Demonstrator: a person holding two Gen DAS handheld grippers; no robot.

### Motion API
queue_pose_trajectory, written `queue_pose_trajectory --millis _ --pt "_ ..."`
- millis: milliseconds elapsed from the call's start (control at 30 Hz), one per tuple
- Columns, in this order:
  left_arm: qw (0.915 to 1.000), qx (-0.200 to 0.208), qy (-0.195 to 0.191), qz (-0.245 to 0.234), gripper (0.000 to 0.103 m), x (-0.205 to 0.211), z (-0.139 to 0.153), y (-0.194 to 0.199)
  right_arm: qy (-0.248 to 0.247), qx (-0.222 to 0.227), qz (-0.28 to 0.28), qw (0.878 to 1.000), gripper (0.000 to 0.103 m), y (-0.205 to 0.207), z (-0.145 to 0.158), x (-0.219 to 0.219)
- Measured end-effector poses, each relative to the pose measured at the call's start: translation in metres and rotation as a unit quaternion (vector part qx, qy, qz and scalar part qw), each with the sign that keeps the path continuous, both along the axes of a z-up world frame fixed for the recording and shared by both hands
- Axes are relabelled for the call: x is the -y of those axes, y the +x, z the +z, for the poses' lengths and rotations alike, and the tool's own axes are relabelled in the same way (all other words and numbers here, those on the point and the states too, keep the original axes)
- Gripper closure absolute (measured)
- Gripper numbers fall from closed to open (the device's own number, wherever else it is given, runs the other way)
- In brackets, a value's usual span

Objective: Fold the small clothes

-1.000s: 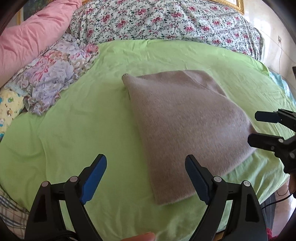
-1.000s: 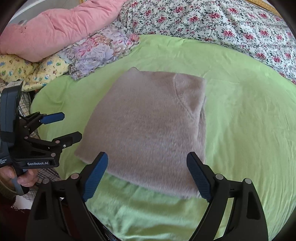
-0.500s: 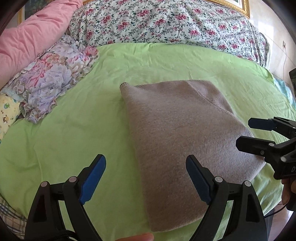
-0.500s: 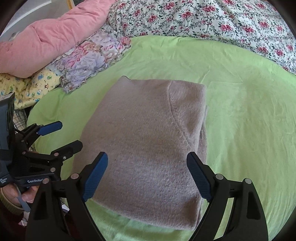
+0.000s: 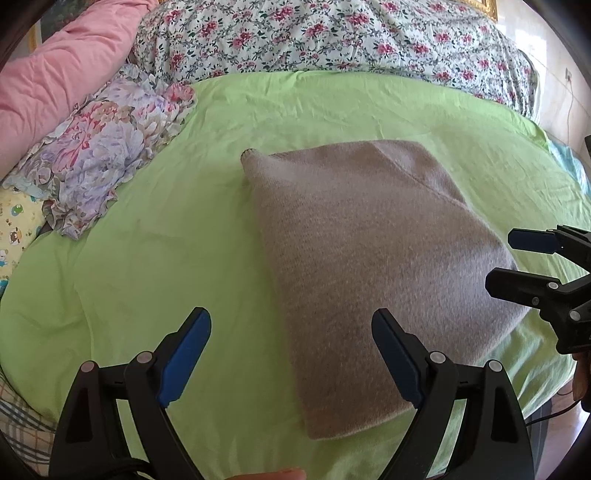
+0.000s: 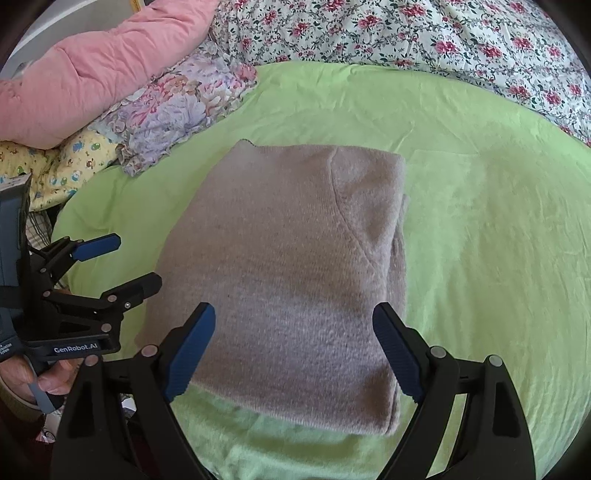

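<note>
A folded beige-grey knit garment (image 5: pixel 362 258) lies flat on the green bed sheet (image 5: pixel 166 258); it also shows in the right wrist view (image 6: pixel 291 266). My left gripper (image 5: pixel 291 354) is open and empty, just above the garment's near left edge. My right gripper (image 6: pixel 293 350) is open and empty, over the garment's near edge. Each gripper appears in the other's view: the right gripper (image 5: pixel 513 258) at the garment's right side, the left gripper (image 6: pixel 129 262) at its left side. Neither touches the cloth.
A pink quilt (image 5: pixel 55 74), a floral pillow (image 5: pixel 110 147) and a yellow cartoon-print cloth (image 5: pixel 14 229) lie at the left. A rose-print duvet (image 5: pixel 332 33) runs along the back. The bed's edge lies at the near side and right.
Both grippers drew closer to the garment half a second ago, then eased back a little. Both jaws stayed open. The garment has not moved.
</note>
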State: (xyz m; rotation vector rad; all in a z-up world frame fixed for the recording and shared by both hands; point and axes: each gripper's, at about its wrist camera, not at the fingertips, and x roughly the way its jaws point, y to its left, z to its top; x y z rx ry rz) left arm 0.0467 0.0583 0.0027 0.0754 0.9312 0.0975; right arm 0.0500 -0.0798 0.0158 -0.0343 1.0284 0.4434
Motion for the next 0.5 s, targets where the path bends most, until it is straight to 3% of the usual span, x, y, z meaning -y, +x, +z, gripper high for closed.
queue_pose_trajectory --millis 500 --pt "1.0000 -0.004 0.002 0.002 0.014 0.0029 0.0007 -0.0061 -0.014 -0.026 0.002 1.000 0.016 -0.0020 -0.0078 -0.0024"
